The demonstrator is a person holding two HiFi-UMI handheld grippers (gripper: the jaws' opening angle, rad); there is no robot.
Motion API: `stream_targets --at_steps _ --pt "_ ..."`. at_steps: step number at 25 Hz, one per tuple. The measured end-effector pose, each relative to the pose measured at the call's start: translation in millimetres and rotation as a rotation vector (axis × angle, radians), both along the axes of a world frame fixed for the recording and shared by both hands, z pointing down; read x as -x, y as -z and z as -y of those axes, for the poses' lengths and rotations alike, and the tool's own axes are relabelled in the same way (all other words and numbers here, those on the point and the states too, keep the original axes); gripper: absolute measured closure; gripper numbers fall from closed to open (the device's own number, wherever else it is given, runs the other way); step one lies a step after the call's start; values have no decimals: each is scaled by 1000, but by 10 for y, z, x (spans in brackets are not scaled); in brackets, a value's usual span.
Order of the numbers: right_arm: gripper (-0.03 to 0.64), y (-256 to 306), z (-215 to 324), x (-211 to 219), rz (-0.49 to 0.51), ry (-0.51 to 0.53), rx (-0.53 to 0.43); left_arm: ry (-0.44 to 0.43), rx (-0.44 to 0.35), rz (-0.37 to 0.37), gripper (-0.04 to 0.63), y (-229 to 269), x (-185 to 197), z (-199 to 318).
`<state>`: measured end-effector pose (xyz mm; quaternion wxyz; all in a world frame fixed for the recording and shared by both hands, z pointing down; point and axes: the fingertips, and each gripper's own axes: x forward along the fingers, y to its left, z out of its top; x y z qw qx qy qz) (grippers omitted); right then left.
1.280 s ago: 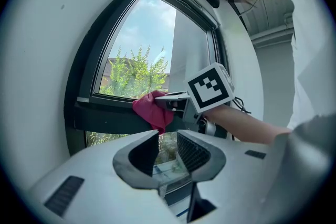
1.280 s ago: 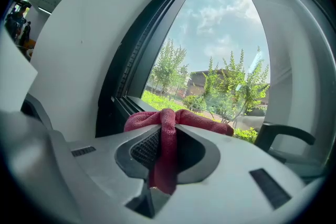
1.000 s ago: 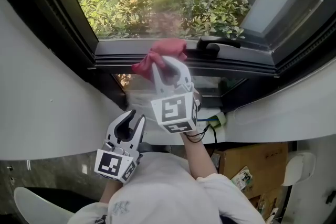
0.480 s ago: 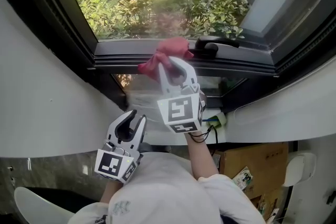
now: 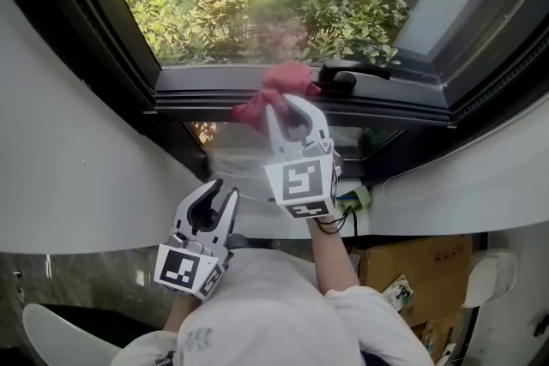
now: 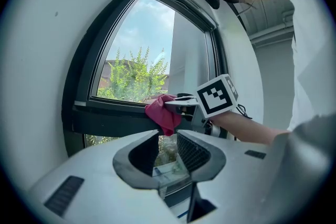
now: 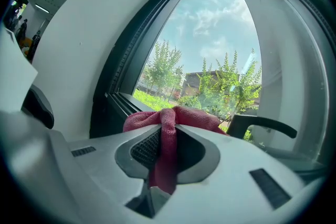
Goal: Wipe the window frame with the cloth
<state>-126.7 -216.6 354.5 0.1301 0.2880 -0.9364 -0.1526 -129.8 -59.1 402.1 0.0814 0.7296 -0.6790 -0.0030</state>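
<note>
Rightward along the dark window frame [image 5: 197,83] since a second ago, the right gripper [image 5: 283,103] has slid its red cloth [image 5: 287,77] up beside the black window handle [image 5: 352,75]. Its jaws pinch a fold of the cloth, clearest in the right gripper view. Black-and-white square markers face the head camera. Lower down, the left gripper [image 5: 213,195] hangs with jaws spread, holding nothing. Only its view shows the cloth draping down the frame's face.

Two grippers (left gripper [image 5: 220,193], right gripper [image 5: 290,105]), one red cloth [image 5: 283,80], one window frame [image 5: 206,87], one black handle [image 5: 347,73].
</note>
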Motion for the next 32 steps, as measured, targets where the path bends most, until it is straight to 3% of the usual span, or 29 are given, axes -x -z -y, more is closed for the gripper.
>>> stream_targets --at_steps 32 --pt "545 -13 98 -226 19 -34 -12 -1 7 14 480 -22 4 -39"
